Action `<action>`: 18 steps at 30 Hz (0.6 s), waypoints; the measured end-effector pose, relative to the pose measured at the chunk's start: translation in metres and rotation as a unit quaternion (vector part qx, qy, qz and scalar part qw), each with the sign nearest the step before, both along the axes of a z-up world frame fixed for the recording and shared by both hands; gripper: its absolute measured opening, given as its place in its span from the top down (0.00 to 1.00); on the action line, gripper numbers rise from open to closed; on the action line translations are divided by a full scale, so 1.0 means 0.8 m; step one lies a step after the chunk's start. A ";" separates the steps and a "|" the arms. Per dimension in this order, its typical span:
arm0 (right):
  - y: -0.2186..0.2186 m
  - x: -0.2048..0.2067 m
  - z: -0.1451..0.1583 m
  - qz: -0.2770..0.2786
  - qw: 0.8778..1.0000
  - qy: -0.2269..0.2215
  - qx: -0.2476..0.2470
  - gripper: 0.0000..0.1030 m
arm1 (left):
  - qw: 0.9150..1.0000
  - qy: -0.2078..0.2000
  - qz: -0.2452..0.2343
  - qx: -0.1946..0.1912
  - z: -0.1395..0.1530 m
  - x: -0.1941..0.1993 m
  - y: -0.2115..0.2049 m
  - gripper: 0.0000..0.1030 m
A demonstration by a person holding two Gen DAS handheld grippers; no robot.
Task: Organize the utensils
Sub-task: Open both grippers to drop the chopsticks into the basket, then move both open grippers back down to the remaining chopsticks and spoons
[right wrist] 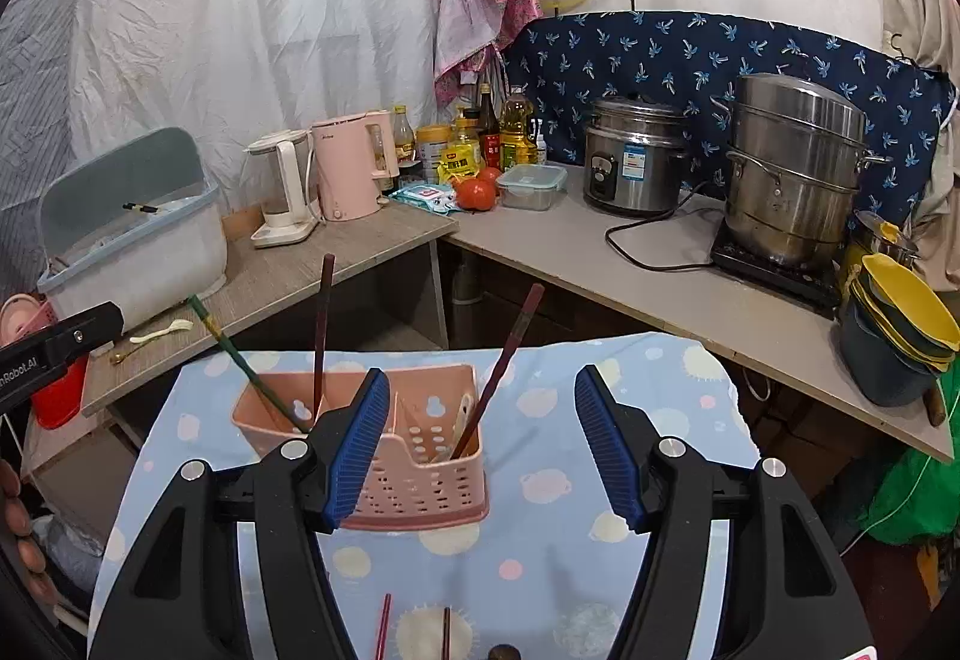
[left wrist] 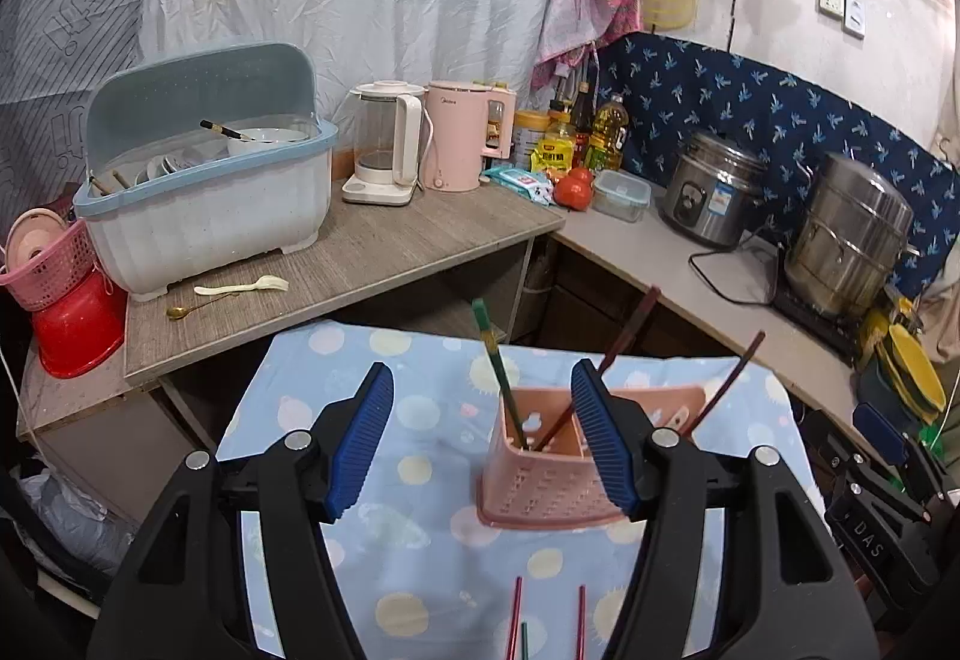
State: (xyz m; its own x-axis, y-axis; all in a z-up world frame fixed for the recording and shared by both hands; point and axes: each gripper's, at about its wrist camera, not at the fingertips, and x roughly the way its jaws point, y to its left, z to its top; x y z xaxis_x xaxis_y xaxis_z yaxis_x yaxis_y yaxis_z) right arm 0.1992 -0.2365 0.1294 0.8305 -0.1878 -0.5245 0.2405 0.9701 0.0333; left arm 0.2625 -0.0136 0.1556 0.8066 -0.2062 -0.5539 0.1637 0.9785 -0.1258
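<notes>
A pink perforated utensil holder (left wrist: 543,471) (right wrist: 414,456) stands on the blue dotted tablecloth (left wrist: 420,540) (right wrist: 540,528). It holds a green chopstick (left wrist: 498,369) (right wrist: 240,360) and two dark red chopsticks (left wrist: 624,336) (right wrist: 324,330), plus a pale spoon (right wrist: 462,423) in the right compartment. More chopsticks (left wrist: 516,618) (right wrist: 384,624) lie on the cloth near the front edge. My left gripper (left wrist: 483,444) is open and empty, just in front of the holder. My right gripper (right wrist: 483,447) is open and empty, just in front of the holder's right side.
A wooden side table (left wrist: 360,264) carries a blue-white dish rack (left wrist: 204,192), two kettles (left wrist: 384,144), a cream spoon (left wrist: 240,288) and a small gold spoon (left wrist: 192,307). The counter (right wrist: 660,276) holds a rice cooker (right wrist: 636,156), a steamer pot (right wrist: 798,168) and bottles.
</notes>
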 end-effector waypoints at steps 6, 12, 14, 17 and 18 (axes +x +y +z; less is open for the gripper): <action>0.006 -0.039 -0.020 0.002 1.000 0.016 0.005 0.40 | 1.000 0.013 -0.002 0.011 -0.022 -0.033 0.006 0.43; 0.008 -0.079 -0.048 -0.003 0.999 0.038 0.006 0.40 | 0.999 0.043 -0.007 0.021 -0.063 -0.067 0.011 0.43; 0.008 -0.091 -0.058 -0.004 0.999 0.048 0.013 0.40 | 0.998 0.057 -0.008 0.022 -0.082 -0.079 0.011 0.43; 0.013 -0.113 -0.079 -0.004 0.998 0.067 0.009 0.40 | 0.997 0.076 -0.014 0.027 -0.107 -0.096 0.011 0.43; 0.014 -0.120 -0.086 -0.005 0.997 0.073 0.007 0.40 | 0.996 0.081 -0.016 0.031 -0.115 -0.102 0.011 0.44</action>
State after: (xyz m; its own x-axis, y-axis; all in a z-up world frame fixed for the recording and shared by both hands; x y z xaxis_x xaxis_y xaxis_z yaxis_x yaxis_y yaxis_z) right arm 0.1035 -0.2252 0.0604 0.7428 -0.1876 -0.6427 0.2531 0.9674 0.0101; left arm 0.1813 -0.0047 0.0640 0.6991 -0.1921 -0.6887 0.1772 0.9797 -0.0934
